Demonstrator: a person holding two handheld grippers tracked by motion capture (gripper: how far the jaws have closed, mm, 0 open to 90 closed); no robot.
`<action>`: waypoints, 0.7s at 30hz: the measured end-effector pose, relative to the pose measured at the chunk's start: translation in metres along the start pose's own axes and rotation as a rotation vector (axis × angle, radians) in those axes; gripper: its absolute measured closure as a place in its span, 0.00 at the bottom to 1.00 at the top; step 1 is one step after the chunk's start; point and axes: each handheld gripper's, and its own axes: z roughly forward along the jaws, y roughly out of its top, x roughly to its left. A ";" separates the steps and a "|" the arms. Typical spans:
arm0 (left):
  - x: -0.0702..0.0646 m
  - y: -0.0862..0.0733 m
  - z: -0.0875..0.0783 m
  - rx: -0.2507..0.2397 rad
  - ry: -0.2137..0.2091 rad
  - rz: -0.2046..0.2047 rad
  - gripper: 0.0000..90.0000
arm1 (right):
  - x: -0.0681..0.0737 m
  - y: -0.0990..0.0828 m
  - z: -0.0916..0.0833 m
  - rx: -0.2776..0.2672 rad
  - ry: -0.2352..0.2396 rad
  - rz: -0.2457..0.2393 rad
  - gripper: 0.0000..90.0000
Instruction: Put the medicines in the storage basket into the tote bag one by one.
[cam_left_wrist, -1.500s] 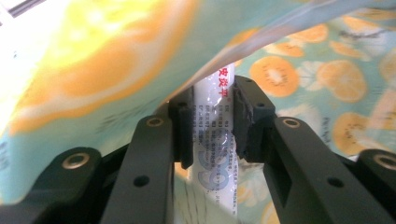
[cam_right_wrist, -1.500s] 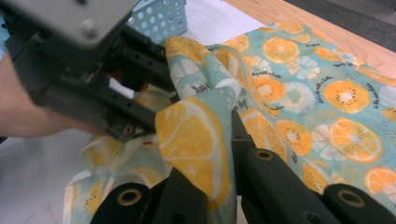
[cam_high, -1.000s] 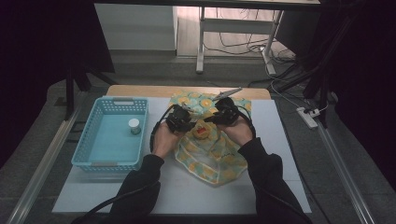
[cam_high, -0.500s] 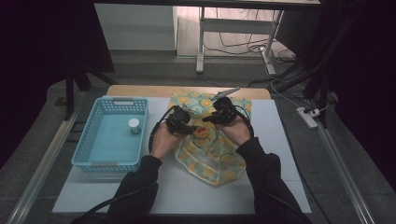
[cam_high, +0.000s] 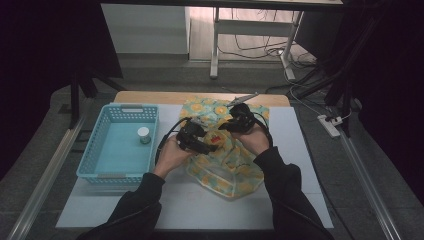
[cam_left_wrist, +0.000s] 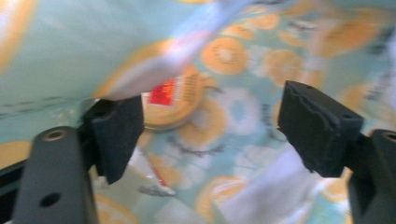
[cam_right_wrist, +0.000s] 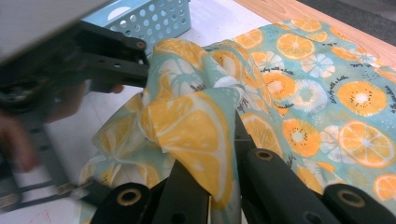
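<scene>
Two grippers at fruit-print bag (cam_high: 220, 160), mid-table. Right gripper (cam_right_wrist: 210, 186) clamped on bag rim. Left gripper (cam_left_wrist: 210, 126) jaws just opening, nothing between; round tin (cam_left_wrist: 173, 102) inside. Next, likely: grasp tin.

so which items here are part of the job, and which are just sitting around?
In the job:
- teal cloth with orange-slice print, bunched and clamped in the right gripper
- small round gold tin with red label, lying on the cloth ahead of the left gripper, whose jaws have just been opening with nothing between them

Lying about:
- light blue plastic basket
- small white-capped jar inside it
</scene>
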 end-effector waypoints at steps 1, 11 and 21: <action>-0.002 -0.001 -0.002 0.001 -0.003 0.003 0.22 | 0.000 0.000 0.000 0.000 0.000 -0.001 0.99; -0.016 -0.006 -0.030 -0.046 -0.068 0.028 0.08 | 0.001 0.000 -0.001 -0.004 0.000 -0.010 0.99; -0.008 -0.015 -0.057 -0.043 -0.058 0.009 0.04 | 0.002 -0.001 -0.002 -0.004 0.001 -0.017 0.99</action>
